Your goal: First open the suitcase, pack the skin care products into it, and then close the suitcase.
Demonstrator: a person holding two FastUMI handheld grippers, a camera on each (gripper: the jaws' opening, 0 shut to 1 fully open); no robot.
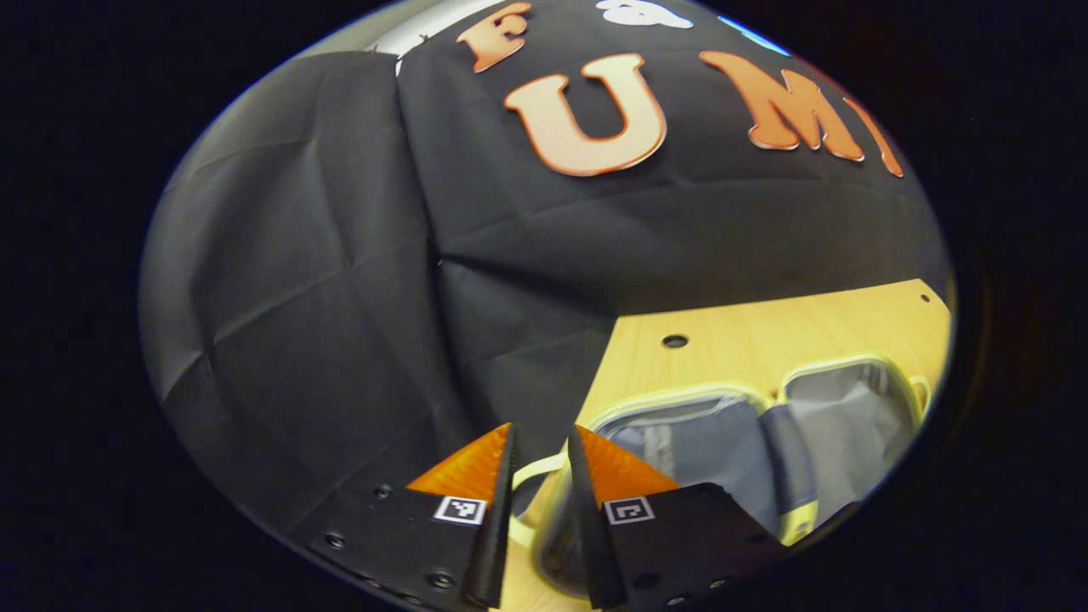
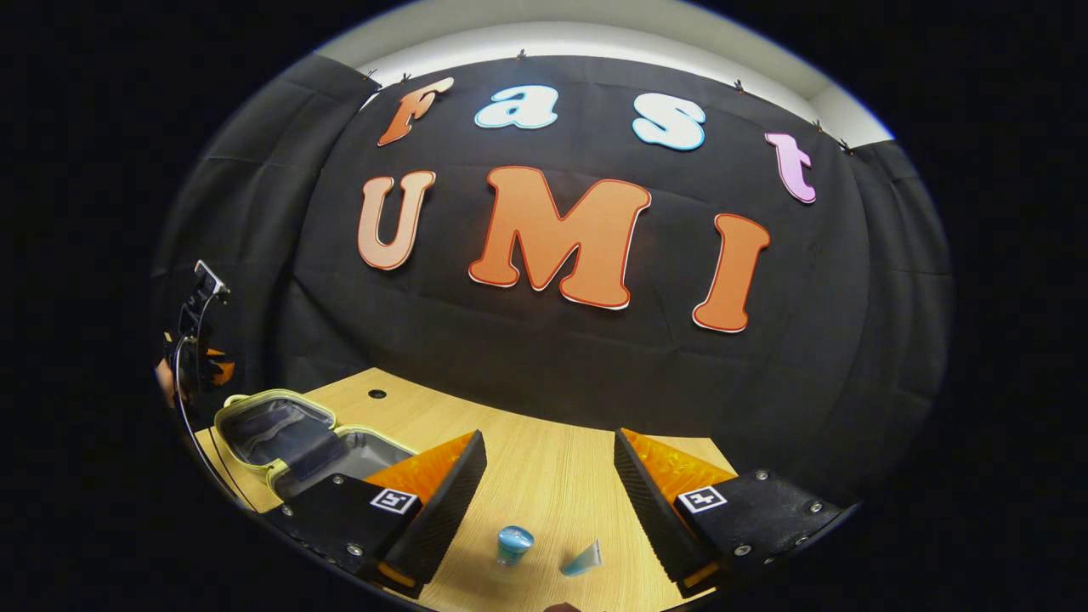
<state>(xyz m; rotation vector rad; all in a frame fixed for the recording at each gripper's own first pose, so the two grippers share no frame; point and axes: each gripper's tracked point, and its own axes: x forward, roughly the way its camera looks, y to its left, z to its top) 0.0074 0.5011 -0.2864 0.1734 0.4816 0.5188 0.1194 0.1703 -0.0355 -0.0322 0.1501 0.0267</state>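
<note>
While the suitcase (image 2: 293, 442) lies open at the table's (image 2: 544, 476) left edge, the right tongs (image 2: 548, 476) hang released above a small bottle (image 2: 514, 544) and tube (image 2: 583, 558). Left tongs (image 1: 541, 463), nearly closed and empty, sit beside the suitcase.

1. We see the left gripper (image 1: 541, 442) with jaws nearly together, a narrow gap between them, nothing gripped;
2. We see the right gripper (image 2: 550, 455) with jaws spread wide, nothing held.

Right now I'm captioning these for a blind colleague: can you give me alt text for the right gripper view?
The open right gripper hovers over a wooden table, above a small blue-capped bottle and a pale blue tube. At far left lies the open suitcase, with the left gripper beyond it.
</note>
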